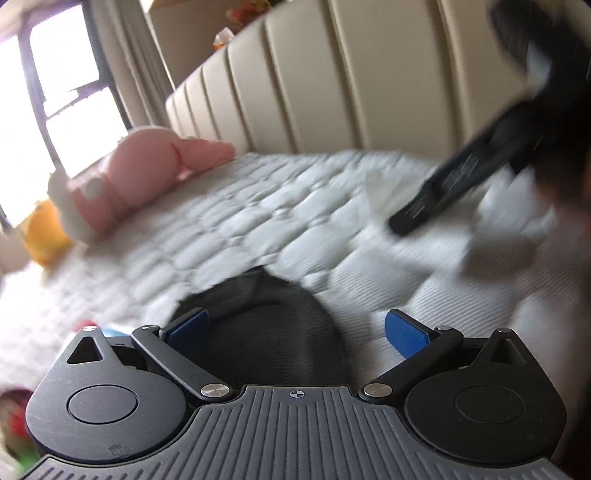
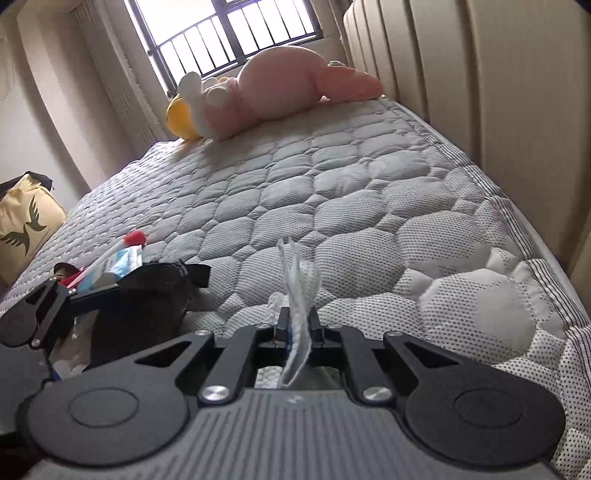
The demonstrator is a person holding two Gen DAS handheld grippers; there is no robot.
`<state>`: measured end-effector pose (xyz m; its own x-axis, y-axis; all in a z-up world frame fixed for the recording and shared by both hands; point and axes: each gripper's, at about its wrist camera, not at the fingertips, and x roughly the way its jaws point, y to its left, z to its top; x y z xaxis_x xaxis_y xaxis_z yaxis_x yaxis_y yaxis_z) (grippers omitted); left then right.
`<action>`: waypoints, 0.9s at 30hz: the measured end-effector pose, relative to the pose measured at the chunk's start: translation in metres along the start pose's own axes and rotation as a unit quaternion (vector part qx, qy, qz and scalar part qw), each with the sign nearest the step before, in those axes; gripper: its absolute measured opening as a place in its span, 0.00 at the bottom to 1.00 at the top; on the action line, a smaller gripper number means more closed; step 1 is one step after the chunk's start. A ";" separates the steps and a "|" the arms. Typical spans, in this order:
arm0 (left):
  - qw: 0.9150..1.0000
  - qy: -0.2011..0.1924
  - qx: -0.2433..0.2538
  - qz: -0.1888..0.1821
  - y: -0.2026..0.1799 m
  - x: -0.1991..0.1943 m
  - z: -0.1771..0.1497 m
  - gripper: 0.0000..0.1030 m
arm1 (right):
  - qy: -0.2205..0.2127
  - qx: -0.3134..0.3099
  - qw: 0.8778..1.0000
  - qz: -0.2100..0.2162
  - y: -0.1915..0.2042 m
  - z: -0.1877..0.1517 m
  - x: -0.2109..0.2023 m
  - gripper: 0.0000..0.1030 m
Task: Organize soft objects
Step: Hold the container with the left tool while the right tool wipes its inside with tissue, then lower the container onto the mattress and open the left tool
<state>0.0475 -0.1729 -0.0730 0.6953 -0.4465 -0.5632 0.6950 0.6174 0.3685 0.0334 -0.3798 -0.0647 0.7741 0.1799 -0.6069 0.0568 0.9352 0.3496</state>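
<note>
A thin white mesh cloth (image 2: 300, 295) is pinched between the closed pads of the right claw (image 2: 297, 325); its upper edge stands up above the fingers and its lower end hangs down behind them, just over the mattress (image 2: 369, 192). In the left wrist view the same claw (image 1: 406, 218) is seen as a blurred dark bar reaching in from the right, with white cloth around its tip.

The left claw (image 1: 295, 332) is held apart – its blue pads (image 1: 404, 334) stand wide on either side of a dark knitted cloth (image 1: 266, 325) that lies on the mattress directly ahead of it. One pad is close against the cloth's left edge, the other is clear of it, so nothing is gripped. In the right wrist view this dark cloth (image 2: 162, 291) is seen at the left, with the left claw (image 2: 86, 295) beside it.

Just behind the dark cloth a small heap of things is seen – a white stick with a red tip (image 2: 122, 245) and a pale blue packet (image 2: 123, 260). At the far end of the bed a large pink plush toy (image 2: 280, 86) lies against the padded cream headboard (image 2: 480, 110), with a yellow plush toy (image 2: 181, 120) touching it on the window side. A barred window (image 2: 229, 33) is seen beyond them, and a cream bag with a dark bird emblem (image 2: 26, 225) stands beside the bed at the left.
</note>
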 end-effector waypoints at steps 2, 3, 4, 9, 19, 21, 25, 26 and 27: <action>1.000 0.017 0.011 0.005 -0.001 0.008 -0.002 1.00 | 0.002 0.005 1.000 0.005 -0.004 -0.003 0.003 0.09; 1.000 0.020 0.002 -0.001 0.002 0.008 -0.003 1.00 | 0.003 0.008 1.000 0.007 -0.006 -0.005 0.004 0.09; 1.000 0.023 -0.008 -0.007 0.006 0.008 -0.004 1.00 | 0.003 0.009 1.000 0.007 -0.006 -0.005 0.006 0.09; 0.997 0.044 -0.063 -0.032 0.026 0.011 -0.006 1.00 | -0.002 0.014 1.000 0.012 -0.006 -0.008 0.007 0.09; 0.948 0.020 -0.287 -0.137 0.101 0.003 -0.014 0.57 | -0.032 0.013 0.999 0.009 0.000 0.007 -0.012 0.09; 0.928 0.005 -0.338 -0.155 0.119 -0.004 -0.025 0.56 | -0.033 0.015 0.999 0.027 0.008 0.011 -0.014 0.09; 0.880 -0.026 -0.443 -0.171 0.156 -0.021 -0.055 0.57 | -0.034 0.001 0.995 0.091 0.043 0.019 -0.013 0.09; 0.877 -0.033 -0.454 -0.154 0.163 -0.025 -0.062 0.59 | -0.033 -0.008 0.994 0.107 0.055 0.021 -0.011 0.09; 0.875 -0.040 -0.463 -0.137 0.170 -0.029 -0.068 0.62 | -0.033 -0.017 0.992 0.123 0.068 0.024 -0.009 0.08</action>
<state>0.1325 -0.0106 -0.0444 0.5623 -0.6811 -0.4689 0.4174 0.7233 -0.5501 0.0454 -0.3250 -0.0187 0.8013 0.3846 -0.4582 -0.1588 0.8752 0.4570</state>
